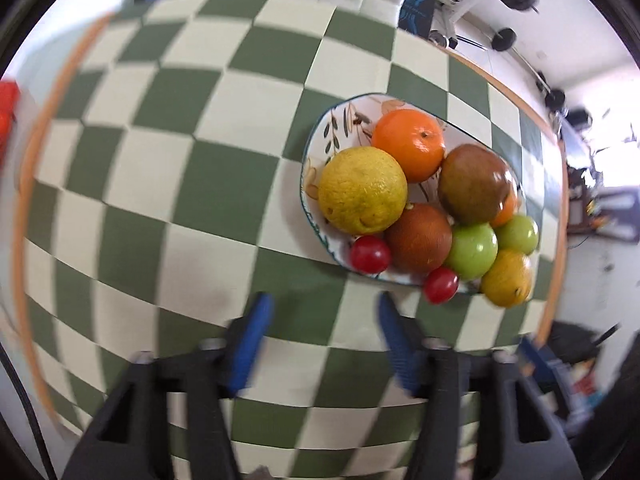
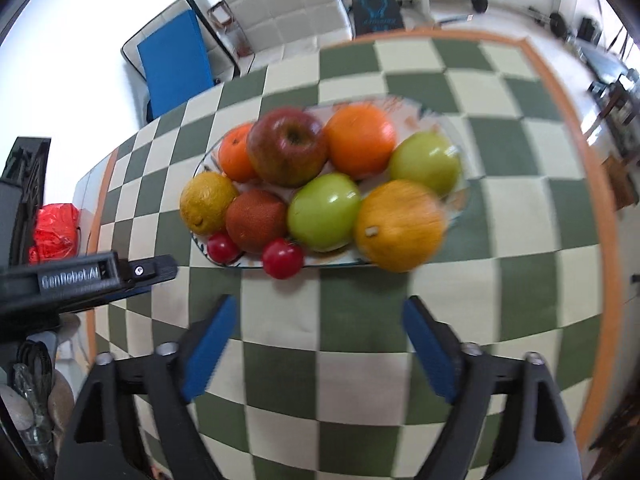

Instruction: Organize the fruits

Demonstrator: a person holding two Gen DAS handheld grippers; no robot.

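A patterned oval plate (image 1: 340, 120) (image 2: 460, 200) on the checked cloth is heaped with fruit: a yellow lemon (image 1: 362, 190) (image 2: 208, 202), oranges (image 1: 410, 144) (image 2: 360, 144), a red-green apple (image 1: 474, 184) (image 2: 286, 144), a brown kiwi-like fruit (image 1: 418, 238) (image 2: 256, 220), green apples (image 1: 472, 250) (image 2: 324, 212) and small red tomatoes (image 1: 370, 254) (image 2: 282, 258). My left gripper (image 1: 324, 304) hovers open, near and left of the plate, holding nothing. My right gripper (image 2: 320, 308) is open just in front of the plate, with nothing between its blue pads.
The green and cream checked tablecloth (image 1: 180, 160) (image 2: 360, 360) has an orange border. The other gripper's black body (image 2: 80, 276) reaches in at the left of the right wrist view. A red bag (image 2: 54, 232), a blue panel (image 2: 176, 64) and a white chair (image 2: 280, 4) lie beyond the table.
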